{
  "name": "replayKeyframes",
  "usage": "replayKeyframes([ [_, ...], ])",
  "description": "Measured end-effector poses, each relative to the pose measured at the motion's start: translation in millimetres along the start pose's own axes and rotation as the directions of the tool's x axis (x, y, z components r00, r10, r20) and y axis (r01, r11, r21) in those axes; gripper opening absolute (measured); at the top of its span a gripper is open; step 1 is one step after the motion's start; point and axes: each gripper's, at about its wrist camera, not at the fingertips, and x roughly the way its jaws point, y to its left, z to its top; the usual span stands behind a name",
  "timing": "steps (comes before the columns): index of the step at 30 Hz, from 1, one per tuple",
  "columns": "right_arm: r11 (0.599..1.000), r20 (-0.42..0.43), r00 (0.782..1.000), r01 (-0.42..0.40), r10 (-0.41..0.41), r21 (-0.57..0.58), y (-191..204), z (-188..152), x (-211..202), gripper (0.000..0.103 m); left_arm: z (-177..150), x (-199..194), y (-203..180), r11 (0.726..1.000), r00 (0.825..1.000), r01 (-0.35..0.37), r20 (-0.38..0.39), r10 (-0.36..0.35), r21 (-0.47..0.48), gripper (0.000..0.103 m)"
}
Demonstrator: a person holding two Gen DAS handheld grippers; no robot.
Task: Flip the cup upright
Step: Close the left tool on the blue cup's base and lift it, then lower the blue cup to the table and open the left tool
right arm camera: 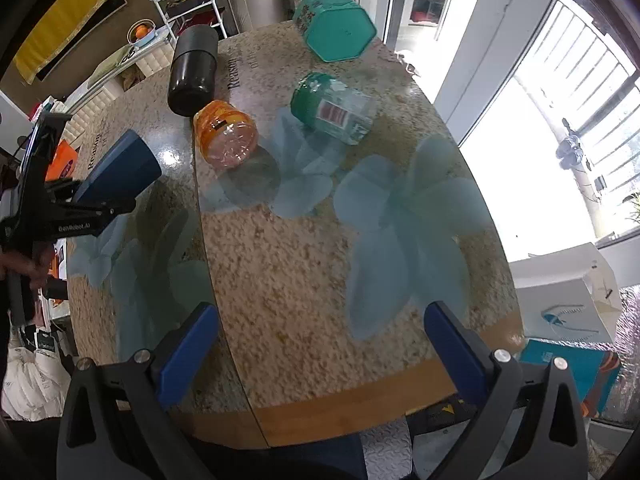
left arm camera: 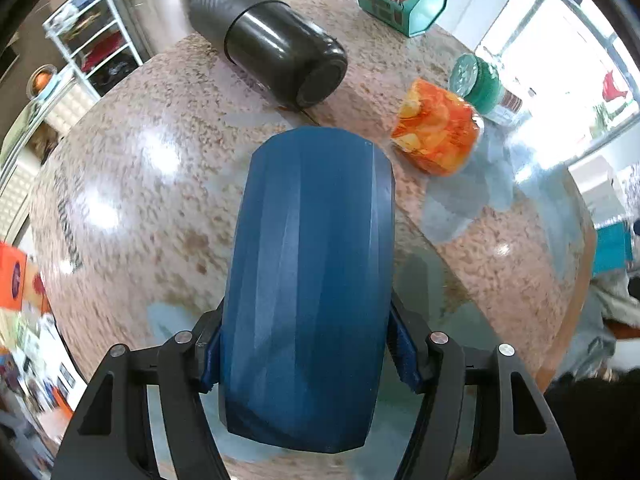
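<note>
Left tongs [left arm camera: 308,356] clamp the blue cup [left arm camera: 312,280] over the table's [left arm camera: 120,200] left edge.

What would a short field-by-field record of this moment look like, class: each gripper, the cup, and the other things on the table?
left gripper: shut on the blue cup
blue cup: held off the table, tilted
right gripper: open, holding nothing
table: speckled top with pale blue flower prints
black flask: lying on its side
orange jar: on its side
green-lidded jar: on its side
teal box: far edge
</note>
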Motion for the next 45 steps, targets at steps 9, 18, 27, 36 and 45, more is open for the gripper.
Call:
replayKeyframes([
  [9,1.000,0.026,0.999,-0.019,0.019,-0.025,-5.9,-7.4,-8.0,0.103,-30.7,-30.0,-60.8,0.975,0.996,0.027,0.094,-0.006,-0.222,0.070],
  [18,0.995,0.013,0.998,-0.053,0.055,-0.089,-26.6,-8.8,-4.9,0.103,-53.6,-29.8,-113.5,0.901,0.994,0.015,0.106,0.035,-0.434,0.070],
  [27,0.987,-0.028,0.996,-0.091,0.088,-0.130,-54.7,-14.5,8.1,0.103,-64.7,0.2,-157.7,0.874,0.997,-0.031,0.042,0.059,-0.484,0.070],
  [36,0.975,-0.047,0.991,-0.132,0.126,-0.177,-67.4,-11.7,15.2,0.103,-58.4,24.0,-171.5,0.876,0.996,-0.082,0.002,0.094,-0.475,0.070],
  [45,0.974,-0.061,0.986,-0.163,0.155,-0.158,-82.6,-6.4,20.6,0.103,-45.4,42.9,-175.1,0.894,0.994,-0.109,-0.046,0.099,-0.435,0.080],
])
